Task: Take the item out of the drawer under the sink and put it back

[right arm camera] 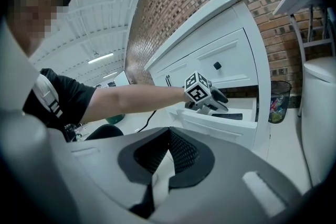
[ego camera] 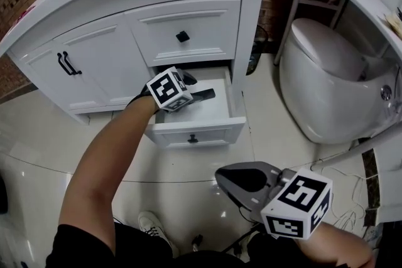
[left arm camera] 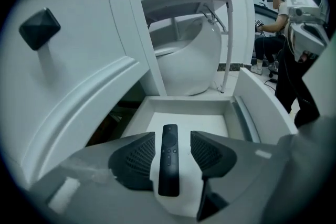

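The right tool point(ego camera: 221, 174), nearest the head camera, hung above the tiled floor point(ego camera: 182, 166) with its jaws together, empty. The left tool point(left arm camera: 172, 140) reached into the open lower drawer point(ego camera: 207, 132), jaws spread wide either side of the black remote point(left arm camera: 168, 168), which lay flat inside, untouched.

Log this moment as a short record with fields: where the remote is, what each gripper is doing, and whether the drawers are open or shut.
Item: black remote, lying flat on the lower drawer's floor
Lower drawer: pulled open
Upper drawer: shut
Left gripper: reaching into the open drawer, jaws apart on either side of the remote, pads not pressing on it
Right gripper: held back from the vanity, jaws together, nothing between them
Nearby: toilet, at the right of the vanity in the head view
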A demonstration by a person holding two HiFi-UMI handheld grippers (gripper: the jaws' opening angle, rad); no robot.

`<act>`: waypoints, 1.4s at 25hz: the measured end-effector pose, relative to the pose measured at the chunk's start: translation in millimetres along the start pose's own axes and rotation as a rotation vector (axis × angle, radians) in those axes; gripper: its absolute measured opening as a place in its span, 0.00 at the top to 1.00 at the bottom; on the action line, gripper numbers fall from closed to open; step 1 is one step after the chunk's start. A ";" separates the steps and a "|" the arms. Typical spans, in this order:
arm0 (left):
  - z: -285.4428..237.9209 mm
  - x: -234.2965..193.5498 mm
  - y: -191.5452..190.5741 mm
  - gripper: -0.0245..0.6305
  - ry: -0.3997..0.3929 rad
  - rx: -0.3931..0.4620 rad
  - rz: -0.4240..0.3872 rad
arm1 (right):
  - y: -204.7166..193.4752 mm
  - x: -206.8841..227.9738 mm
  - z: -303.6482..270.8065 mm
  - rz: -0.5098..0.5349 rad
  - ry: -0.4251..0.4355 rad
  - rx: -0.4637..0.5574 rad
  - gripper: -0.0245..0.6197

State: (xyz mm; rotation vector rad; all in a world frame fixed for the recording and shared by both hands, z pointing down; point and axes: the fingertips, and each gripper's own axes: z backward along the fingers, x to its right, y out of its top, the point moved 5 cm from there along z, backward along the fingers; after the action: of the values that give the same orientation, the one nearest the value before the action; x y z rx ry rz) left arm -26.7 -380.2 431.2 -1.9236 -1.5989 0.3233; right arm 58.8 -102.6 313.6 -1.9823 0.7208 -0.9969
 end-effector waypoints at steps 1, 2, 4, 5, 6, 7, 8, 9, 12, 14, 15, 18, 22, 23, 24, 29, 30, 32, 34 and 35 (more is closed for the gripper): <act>-5.1 0.1 -2.0 0.62 -0.014 -0.019 -0.006 | -0.7 0.4 -0.8 -0.001 0.002 -0.004 0.96; -9.3 0.3 -3.3 0.61 -0.031 -0.033 -0.008 | -1.5 1.4 -1.5 -0.002 0.003 -0.007 0.96; -16.0 0.1 -6.7 0.58 -0.068 -0.057 0.006 | -2.5 4.7 -2.3 -0.006 0.002 -0.011 0.96; -19.0 -0.8 -9.1 0.56 -0.083 -0.067 0.020 | -2.5 6.7 -2.2 -0.008 0.000 -0.011 0.96; -22.1 -2.2 -11.9 0.56 -0.094 -0.078 0.033 | -2.4 9.0 -1.9 -0.010 -0.004 -0.011 0.96; -25.1 -3.9 -15.1 0.55 -0.102 -0.091 0.041 | -2.2 11.2 -1.6 -0.012 -0.008 -0.011 0.96; -27.8 -5.8 -18.6 0.55 -0.106 -0.106 0.045 | -2.0 13.3 -1.3 -0.014 -0.011 -0.010 0.96; -30.1 -7.7 -22.0 0.55 -0.108 -0.121 0.046 | -1.9 15.0 -1.1 -0.016 -0.014 -0.009 0.96; -36.7 -12.3 -27.4 0.55 -0.121 -0.145 0.054 | -2.4 18.6 0.0 -0.021 -0.022 -0.011 0.96; -42.0 -12.8 -28.7 0.55 -0.146 -0.156 0.066 | -3.2 20.9 0.8 -0.024 -0.027 -0.013 0.96; -45.0 -12.1 -30.0 0.55 -0.164 -0.165 0.075 | -3.6 22.0 1.1 -0.026 -0.029 -0.013 0.96; -53.0 -9.0 -36.9 0.55 -0.214 -0.209 0.102 | -3.7 23.8 1.4 -0.033 -0.031 -0.013 0.96; -58.1 -8.4 -40.6 0.55 -0.229 -0.233 0.100 | -3.8 22.1 1.7 -0.031 -0.022 -0.015 0.96; -58.4 -8.5 -40.3 0.55 -0.229 -0.233 0.101 | -4.0 21.9 1.4 -0.030 -0.021 -0.017 0.96; -58.6 -8.4 -40.2 0.55 -0.229 -0.232 0.103 | -4.2 21.6 1.0 -0.029 -0.020 -0.019 0.96; -57.1 -6.4 -40.9 0.57 -0.218 -0.231 0.110 | -3.0 17.3 0.1 -0.020 -0.012 -0.016 0.96; -56.8 -5.2 -40.7 0.58 -0.219 -0.233 0.113 | -2.3 16.3 0.3 -0.017 -0.011 -0.013 0.96; -56.4 -1.1 -40.4 0.69 -0.222 -0.242 0.112 | -0.9 14.2 0.8 -0.010 -0.011 -0.007 0.96; -56.1 2.2 -39.8 0.70 -0.210 -0.252 0.105 | -0.4 12.5 1.8 -0.005 -0.012 -0.005 0.96; -55.8 3.1 -39.2 0.71 -0.199 -0.256 0.098 | -0.3 12.0 2.6 -0.003 -0.014 -0.005 0.96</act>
State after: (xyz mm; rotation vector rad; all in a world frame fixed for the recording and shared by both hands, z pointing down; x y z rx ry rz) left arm -27.0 -390.3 498.7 -2.2282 -1.7474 0.3760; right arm 67.3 -110.5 317.5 -1.9929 0.7139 -0.9831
